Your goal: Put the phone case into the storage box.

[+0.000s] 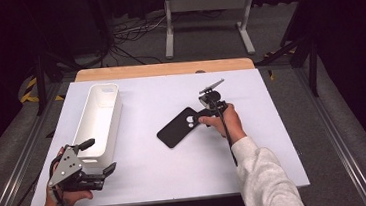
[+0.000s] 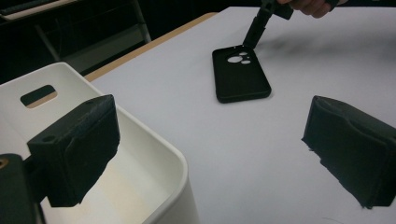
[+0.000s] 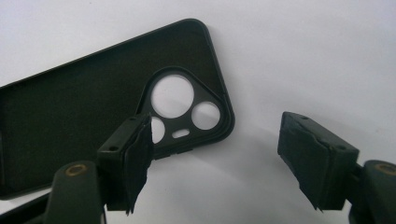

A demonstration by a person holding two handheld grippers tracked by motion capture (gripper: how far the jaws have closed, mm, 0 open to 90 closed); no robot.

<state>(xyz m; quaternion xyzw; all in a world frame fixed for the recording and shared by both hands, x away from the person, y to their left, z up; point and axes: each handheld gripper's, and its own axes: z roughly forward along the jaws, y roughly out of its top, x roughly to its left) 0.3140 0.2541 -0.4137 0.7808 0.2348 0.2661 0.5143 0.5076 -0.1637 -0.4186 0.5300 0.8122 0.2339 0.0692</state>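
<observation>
bin (image 1: 101,121) seen at table (image 1: 176,169) left, clear of case | case (image 1: 179,127) lies flat mid-table | right gripper (image 3: 215,163) spread wide at case's camera corner, nothing pinched | left gripper (image 2: 210,154) spread, empty, beside bin

Looks like a lab/recording studio: white-topped work table w/ pale wooden edge (image 1: 164,69), black curtain backdrop (image 1: 360,27), loose black cables on grey carpet floor (image 1: 132,37), white metal stand frame (image 1: 208,18).

Shared: phone case (image 1: 178,127), overhead and close.
</observation>
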